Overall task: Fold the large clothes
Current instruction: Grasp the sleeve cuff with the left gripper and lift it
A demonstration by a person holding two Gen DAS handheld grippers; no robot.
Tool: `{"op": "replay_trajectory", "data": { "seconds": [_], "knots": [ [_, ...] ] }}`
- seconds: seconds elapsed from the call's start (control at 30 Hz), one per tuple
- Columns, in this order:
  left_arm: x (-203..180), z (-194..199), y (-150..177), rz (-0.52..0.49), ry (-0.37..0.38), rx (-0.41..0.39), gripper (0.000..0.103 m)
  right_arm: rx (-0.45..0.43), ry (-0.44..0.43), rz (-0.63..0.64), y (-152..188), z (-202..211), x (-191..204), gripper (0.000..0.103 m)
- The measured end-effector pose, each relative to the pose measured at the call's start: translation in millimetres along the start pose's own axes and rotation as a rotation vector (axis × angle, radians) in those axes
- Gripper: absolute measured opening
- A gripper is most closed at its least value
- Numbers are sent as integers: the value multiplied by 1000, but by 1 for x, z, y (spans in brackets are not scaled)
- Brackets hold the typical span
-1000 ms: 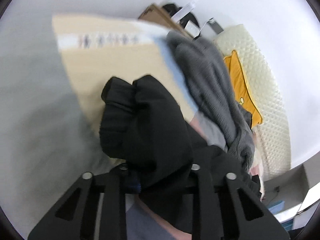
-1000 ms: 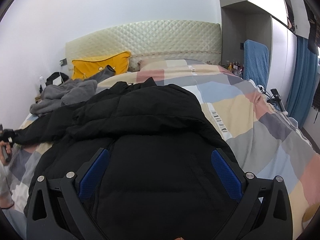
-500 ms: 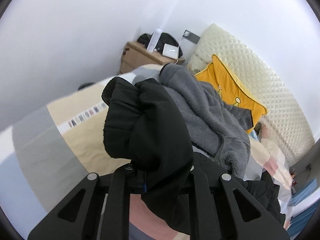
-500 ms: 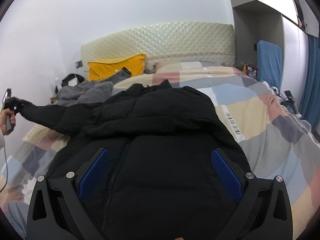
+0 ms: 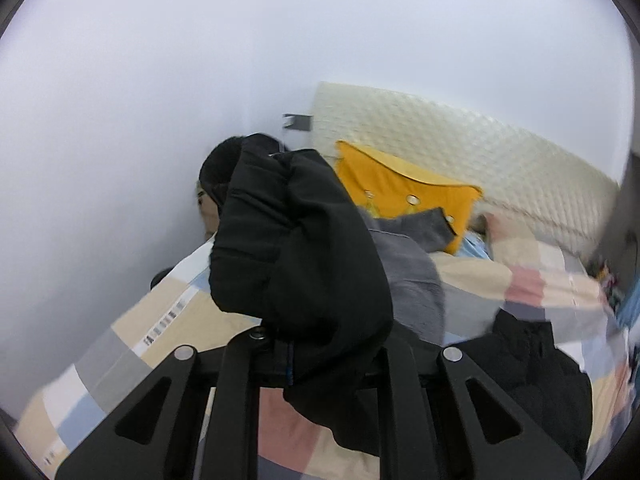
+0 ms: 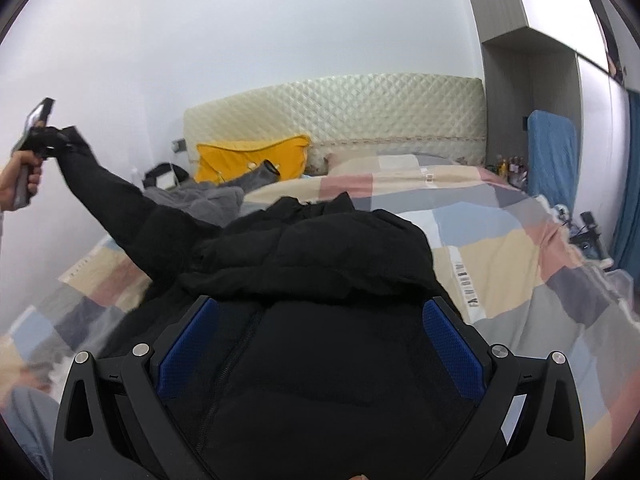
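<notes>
Big black puffy jacket (image 6: 312, 264) spread on the bed (image 6: 500, 264), over the checked blanket, near the bed's foot edge. Collar toward the headboard (image 6: 332, 120). One sleeve (image 6: 116, 196) pulled out and up off the bed, toward the bed's left edge, stretched tight.

Left gripper (image 5: 316, 364) with fingers clamped on the sleeve cuff (image 5: 296, 248), cuff bunched up and sticking out past the fingers. Seen from the right wrist camera too, high up by the white wall, with a hand (image 6: 20, 184) wrapped round the handle.

Right gripper (image 6: 320, 340) low over the jacket's front, near the zip. Fingers wide apart, blue pads (image 6: 452, 348) showing on both sides, nothing pinched. Jacket under and between the fingers; cannot tell if the tips touch the cloth.

Grey fluffy top (image 6: 200, 200) heaped near the bed's left edge, close to the headboard corner, just behind the lifted sleeve. Yellow pillow (image 6: 248, 160) leaning on the headboard. Blue curtain (image 6: 630, 184) far off past the bed's right edge.
</notes>
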State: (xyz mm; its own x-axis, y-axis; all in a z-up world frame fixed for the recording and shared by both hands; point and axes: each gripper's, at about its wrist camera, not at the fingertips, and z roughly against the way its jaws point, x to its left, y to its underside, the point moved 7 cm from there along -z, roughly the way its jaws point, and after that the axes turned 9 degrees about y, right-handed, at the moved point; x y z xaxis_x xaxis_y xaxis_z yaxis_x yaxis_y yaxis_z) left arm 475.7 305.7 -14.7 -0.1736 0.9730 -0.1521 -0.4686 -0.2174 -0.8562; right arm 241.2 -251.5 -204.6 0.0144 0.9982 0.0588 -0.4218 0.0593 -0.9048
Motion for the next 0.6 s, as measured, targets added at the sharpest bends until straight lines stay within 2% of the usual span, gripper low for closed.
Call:
{"op": "replay_trajectory", "data": {
  "seconds": [0.1, 0.27, 0.43, 0.6],
  "knots": [
    [-49, 13, -5, -45, 40, 1, 17, -14, -16, -30, -4, 4, -11, 103],
    [-118, 33, -9, -117, 112, -28, 17, -44, 12, -50, -11, 14, -41, 103],
    [-190, 45, 1, -157, 199, -29, 17, -53, 9, -154, -13, 21, -80, 103],
    [-264, 45, 16, -210, 283, -14, 17, -65, 7, -139, -13, 27, -83, 103]
  ]
}}
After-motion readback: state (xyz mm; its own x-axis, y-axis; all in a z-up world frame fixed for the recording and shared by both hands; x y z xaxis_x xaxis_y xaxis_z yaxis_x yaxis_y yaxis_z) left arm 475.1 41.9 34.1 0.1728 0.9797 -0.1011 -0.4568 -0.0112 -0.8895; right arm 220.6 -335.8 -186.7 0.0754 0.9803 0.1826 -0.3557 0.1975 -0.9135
